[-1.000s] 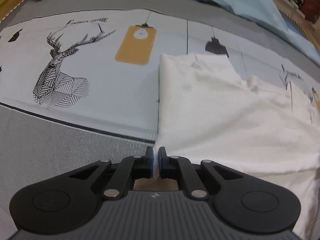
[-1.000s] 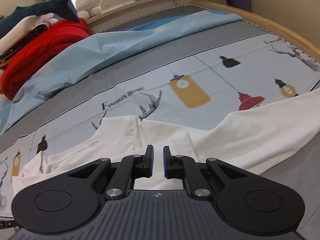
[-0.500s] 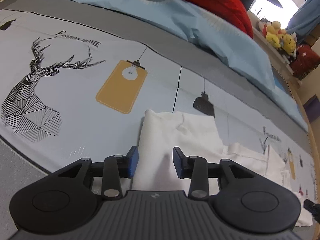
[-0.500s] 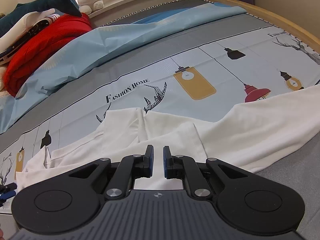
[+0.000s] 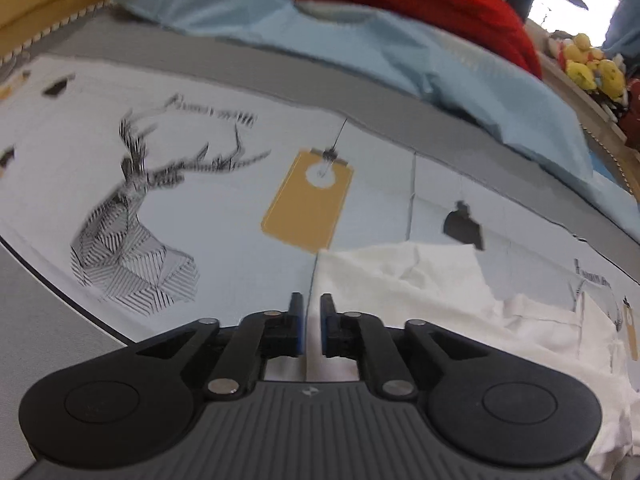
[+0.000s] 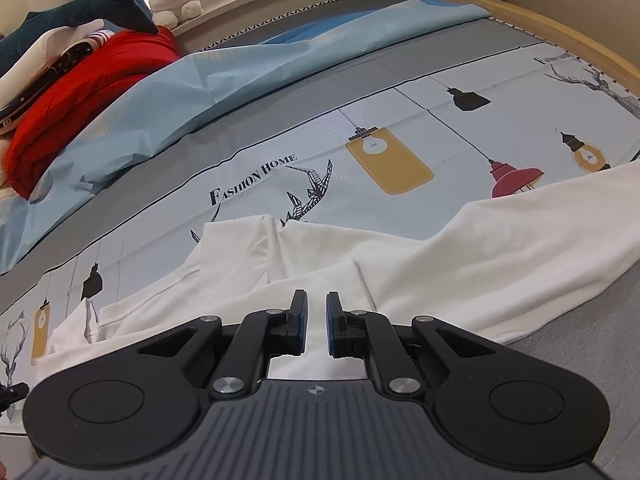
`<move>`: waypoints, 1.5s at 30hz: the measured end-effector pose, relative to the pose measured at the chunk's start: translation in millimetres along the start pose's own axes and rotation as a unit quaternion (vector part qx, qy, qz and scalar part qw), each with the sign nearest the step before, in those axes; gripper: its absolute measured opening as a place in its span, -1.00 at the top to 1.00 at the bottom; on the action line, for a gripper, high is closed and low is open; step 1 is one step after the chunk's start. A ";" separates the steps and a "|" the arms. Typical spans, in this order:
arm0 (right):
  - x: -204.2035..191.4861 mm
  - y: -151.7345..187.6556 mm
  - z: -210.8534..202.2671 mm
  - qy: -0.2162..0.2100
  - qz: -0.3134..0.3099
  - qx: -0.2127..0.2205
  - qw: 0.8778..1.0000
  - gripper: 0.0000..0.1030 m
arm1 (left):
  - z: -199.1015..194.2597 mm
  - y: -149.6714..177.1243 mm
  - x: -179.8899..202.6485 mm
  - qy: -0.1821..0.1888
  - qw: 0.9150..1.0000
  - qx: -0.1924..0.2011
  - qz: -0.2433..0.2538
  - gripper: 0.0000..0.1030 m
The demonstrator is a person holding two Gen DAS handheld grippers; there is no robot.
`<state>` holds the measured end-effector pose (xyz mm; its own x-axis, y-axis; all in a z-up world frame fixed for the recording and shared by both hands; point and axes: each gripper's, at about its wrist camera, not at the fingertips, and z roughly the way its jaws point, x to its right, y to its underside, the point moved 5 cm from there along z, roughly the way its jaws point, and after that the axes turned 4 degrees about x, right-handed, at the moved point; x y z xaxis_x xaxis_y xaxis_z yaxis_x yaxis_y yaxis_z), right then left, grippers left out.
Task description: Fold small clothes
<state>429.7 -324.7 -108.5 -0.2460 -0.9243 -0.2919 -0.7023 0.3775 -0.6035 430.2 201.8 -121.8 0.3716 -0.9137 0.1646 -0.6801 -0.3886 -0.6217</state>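
White garment [image 6: 460,256] beneath right claw [image 6: 314,326]

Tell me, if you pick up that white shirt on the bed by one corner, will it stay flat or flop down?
The white shirt would probably flop: it already lies in soft wrinkles and folded layers on the printed sheet. It looks thin, so likely light. It probably won't slide off easily, since the cloth looks matte rather than shiny.

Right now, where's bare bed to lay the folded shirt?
Free: the printed sheet left of the white shirt, around the deer print. Crowded: the blue cover and red blanket behind.
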 end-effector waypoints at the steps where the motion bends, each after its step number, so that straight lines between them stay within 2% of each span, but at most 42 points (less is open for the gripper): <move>1: -0.5 0.0 -0.1 0.000 -0.001 0.000 1.000 0.82 | -6.6 1.0 2.7 0.011 1.000 -0.002 0.003 0.80; 4: -0.6 -0.1 -0.6 0.000 0.000 0.000 1.000 0.82 | -13.5 14.6 11.0 0.056 0.998 -0.035 0.012 0.80; 6: 0.3 -0.6 -1.8 -0.001 0.002 0.000 1.000 0.82 | -8.9 30.3 13.2 0.067 0.995 -0.069 0.029 0.80; 7: 0.8 -0.7 -2.8 -0.002 0.004 0.000 1.000 0.82 | -1.8 39.7 12.6 0.059 0.993 -0.092 0.047 0.80; 8: 1.0 -0.8 -3.9 -0.002 0.005 0.001 1.000 0.82 | 5.1 49.7 7.9 0.034 0.991 -0.112 0.064 0.82; 9: 1.7 -1.1 -5.3 -0.003 0.007 0.002 1.000 0.82 | 9.1 56.0 3.0 0.014 0.990 -0.123 0.072 0.97; 12: 4.8 -1.8 -11.1 -0.005 0.013 0.004 1.000 0.82 | -8.2 54.1 4.6 0.016 0.991 -0.113 0.069 0.94; 14: 7.0 -2.6 -15.8 -0.006 0.015 0.006 1.000 0.82 | -22.1 55.5 14.0 0.027 0.991 -0.095 0.090 0.94; 15: 8.3 -3.3 -18.8 -0.008 0.014 0.007 1.000 0.82 | -22.3 60.5 18.7 0.029 0.989 -0.102 0.105 0.92; 17: 11.5 -5.4 -24.3 -0.010 0.014 0.008 1.000 0.82 | -10.4 79.3 16.9 0.006 0.982 -0.136 0.130 0.95; 19: 16.8 -8.2 -30.5 -0.012 0.018 0.012 1.000 0.81 | -16.1 81.2 14.7 -0.002 0.984 -0.136 0.111 0.95; 20: 21.2 -10.5 -33.6 -0.014 0.023 0.014 1.000 0.81 | -24.5 77.8 17.2 -0.006 0.985 -0.134 0.107 0.94; 23: 39.3 -18.3 -46.7 -0.020 0.042 0.026 0.999 0.81 | -64.1 67.9 32.9 -0.001 0.988 -0.095 0.117 0.89; 25: 51.4 -22.3 -55.2 -0.021 0.050 0.037 0.998 0.72 | -93.9 64.5 43.3 0.008 0.991 -0.071 0.116 0.71; 27: 67.8 -25.6 -65.1 -0.022 0.065 0.053 0.996 0.51 | -122.9 64.7 53.1 0.017 0.994 -0.043 0.104 0.29; 29: 85.2 -27.3 -74.1 -0.015 0.079 0.069 0.994 0.46 | -145.9 68.4 66.8 0.029 0.994 -0.016 0.102 0.00; 32: 119.9 -29.1 -86.0 -0.006 0.101 0.089 0.991 0.43 | -161.9 87.8 82.8 0.052 0.993 0.027 0.097 -0.22; 33: 131.4 -28.9 -88.8 -0.003 0.104 0.094 0.990 0.43 | -159.6 94.7 89.1 0.050 0.993 0.034 0.101 -0.25; 35: 154.2 -28.5 -92.2 0.009 0.109 0.101 0.989 0.43 | -147.1 102.9 103.5 0.031 0.993 0.019 0.112 -0.25; 37: 182.2 -27.8 -95.1 0.024 0.123 0.107 0.986 0.44 | -145.2 101.8 118.0 0.044 0.991 0.041 0.120 -0.25; 41: 239.3 -22.1 -96.5 0.063 0.173 0.108 0.977 0.44 | -145.8 97.7 140.9 0.038 0.984 0.089 0.149 -0.25; 44: 285.9 -18.8 -95.5 0.084 0.234 0.116 0.962 0.77 | -142.4 94.6 148.9 0.054 0.985 0.083 0.138 -0.25; 45: 298.6 -17.8 -94.3 0.091 0.252 0.120 0.956 0.78 | -141.1 93.8 150.9 0.061 0.986 0.077 0.135 -0.25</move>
<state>305.7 -612.8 -114.9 -0.6402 -0.6072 -0.4706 -0.2946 0.7598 -0.5796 333.2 10.7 -47.3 0.1060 -0.9924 0.0622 -0.6363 -0.1158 -0.7627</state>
